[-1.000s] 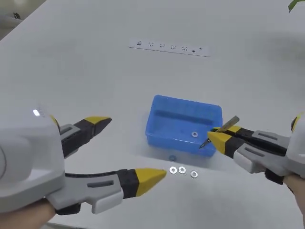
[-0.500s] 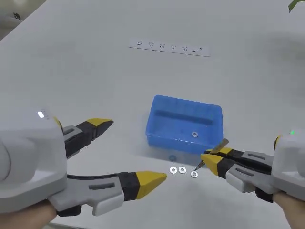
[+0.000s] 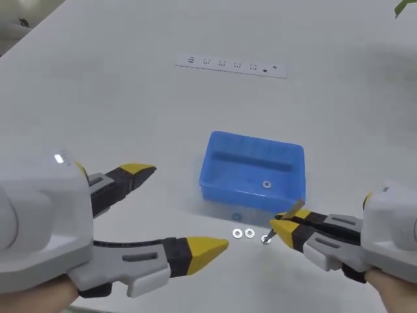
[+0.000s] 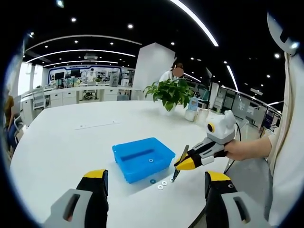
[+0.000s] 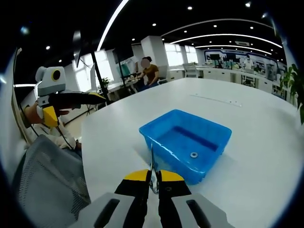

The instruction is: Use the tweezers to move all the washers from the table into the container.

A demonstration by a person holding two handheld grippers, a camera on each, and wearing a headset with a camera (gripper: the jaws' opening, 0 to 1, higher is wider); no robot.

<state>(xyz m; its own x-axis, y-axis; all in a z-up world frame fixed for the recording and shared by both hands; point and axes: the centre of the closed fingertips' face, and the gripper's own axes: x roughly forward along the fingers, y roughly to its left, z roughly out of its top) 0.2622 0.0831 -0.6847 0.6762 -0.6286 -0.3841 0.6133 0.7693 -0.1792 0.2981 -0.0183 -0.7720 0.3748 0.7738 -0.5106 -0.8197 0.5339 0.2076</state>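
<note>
Our right gripper (image 3: 277, 227) is pinched shut on the tweezers (image 3: 294, 208). Their tips are down at the rightmost of three washers (image 3: 249, 233), which lie in a row on the white table (image 3: 130, 98), just in front of the blue container (image 3: 234, 193). One washer (image 3: 266, 184) lies inside the container. Our left gripper (image 3: 187, 208) hovers off to the left, jaws spread wide and holding nothing.

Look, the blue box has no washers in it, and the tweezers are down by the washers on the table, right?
Not quite. The blue box holds one washer, as the head view shows. The rest is right: the tweezers, clamped in the right gripper, are down by the washers on the table.
</note>
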